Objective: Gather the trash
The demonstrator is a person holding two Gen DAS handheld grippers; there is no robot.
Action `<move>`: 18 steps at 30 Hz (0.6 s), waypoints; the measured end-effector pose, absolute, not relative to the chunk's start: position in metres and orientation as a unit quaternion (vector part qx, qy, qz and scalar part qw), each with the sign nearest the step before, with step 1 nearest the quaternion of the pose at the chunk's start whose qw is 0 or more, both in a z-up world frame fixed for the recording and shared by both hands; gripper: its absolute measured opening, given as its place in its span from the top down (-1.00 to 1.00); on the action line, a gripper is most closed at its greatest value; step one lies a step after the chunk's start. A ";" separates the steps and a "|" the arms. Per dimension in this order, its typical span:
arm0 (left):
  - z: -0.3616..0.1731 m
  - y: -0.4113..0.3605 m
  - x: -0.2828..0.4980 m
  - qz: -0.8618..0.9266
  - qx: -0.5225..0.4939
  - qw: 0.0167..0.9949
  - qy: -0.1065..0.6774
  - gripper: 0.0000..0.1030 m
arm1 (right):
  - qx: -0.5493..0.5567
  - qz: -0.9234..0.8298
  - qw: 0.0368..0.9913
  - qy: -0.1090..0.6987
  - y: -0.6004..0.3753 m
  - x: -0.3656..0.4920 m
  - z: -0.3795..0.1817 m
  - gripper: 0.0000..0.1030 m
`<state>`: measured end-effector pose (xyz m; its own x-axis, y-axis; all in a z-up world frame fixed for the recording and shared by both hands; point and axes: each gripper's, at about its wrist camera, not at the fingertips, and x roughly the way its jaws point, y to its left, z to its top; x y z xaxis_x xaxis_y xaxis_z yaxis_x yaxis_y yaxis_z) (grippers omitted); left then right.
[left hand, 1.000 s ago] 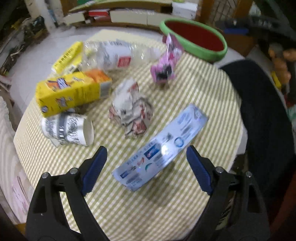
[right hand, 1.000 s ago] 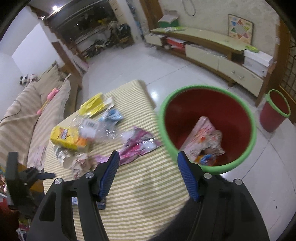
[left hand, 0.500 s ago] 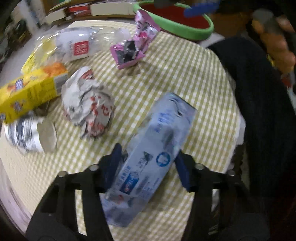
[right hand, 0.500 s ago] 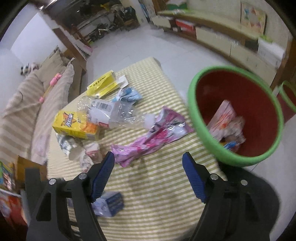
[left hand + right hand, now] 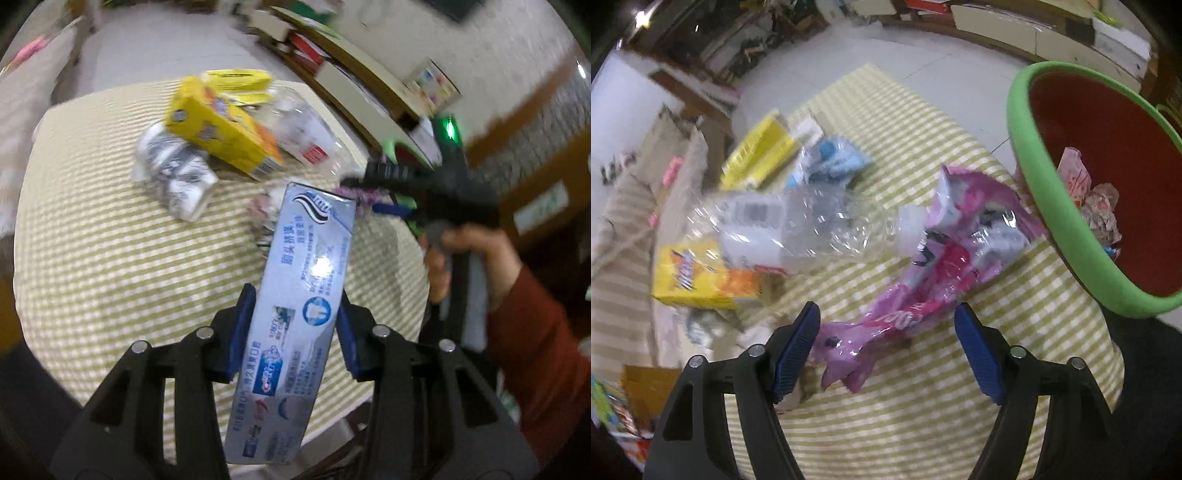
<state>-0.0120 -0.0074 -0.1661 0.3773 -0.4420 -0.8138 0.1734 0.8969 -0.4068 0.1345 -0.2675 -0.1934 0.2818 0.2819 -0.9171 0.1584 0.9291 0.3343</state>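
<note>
Two pairs of hand-held tongs work a cluttered, checked-cloth tabletop (image 5: pixel 103 266) during a trash pickup. The left tongs (image 5: pixel 291 332) pinch a toothpaste box (image 5: pixel 295 314) across its narrow width near mid-length, their jaws closing on its sides; the box appears lifted off the cloth, its far end reaching over the other litter, a hold that looks suited to carrying it to the bin. The right tongs (image 5: pixel 886 347) hang spread above a crumpled pink plastic wrapper (image 5: pixel 934 266), jaws closing with the wrapper's lower tail between them but the pads not yet touching it. The green-rimmed red bin (image 5: pixel 1071 236) stands just past the tabletop's edge, near enough for a short drop, and already holds crumpled paper (image 5: pixel 1097 203).

Waiting on the cloth are a crushed clear plastic bottle (image 5: pixel 798 225), a yellow carton (image 5: pixel 701 280), a second yellow box (image 5: pixel 761 155) and a blue-and-white wrapper (image 5: pixel 831 158). In the left view the held box hides a crumpled paper ball behind it, and a printed paper cup (image 5: pixel 177 181) is smeared by motion blur. A hand (image 5: pixel 476 258) in a red sleeve grips the right tool at that view's edge. The box's near end sits close to the lens, and most lettering is too blurred to read.
</note>
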 end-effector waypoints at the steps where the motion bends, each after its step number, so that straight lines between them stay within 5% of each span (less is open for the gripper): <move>1: -0.166 -0.004 -0.012 -0.182 -0.138 0.820 0.525 0.21 | 0.177 0.041 0.780 0.599 -0.266 0.133 -0.196 0.08; 2: -0.164 0.000 -0.012 -0.178 -0.144 0.821 0.524 0.21 | 0.176 0.045 0.780 0.599 -0.266 0.131 -0.197 0.35; 5: -0.161 0.015 -0.014 -0.162 -0.163 0.823 0.519 0.21 | 0.201 0.070 0.777 0.593 -0.270 0.122 -0.197 0.69; 18: -0.162 0.007 -0.009 -0.149 -0.180 0.827 0.512 0.21 | 0.190 0.126 0.814 0.535 -0.289 0.056 -0.145 0.70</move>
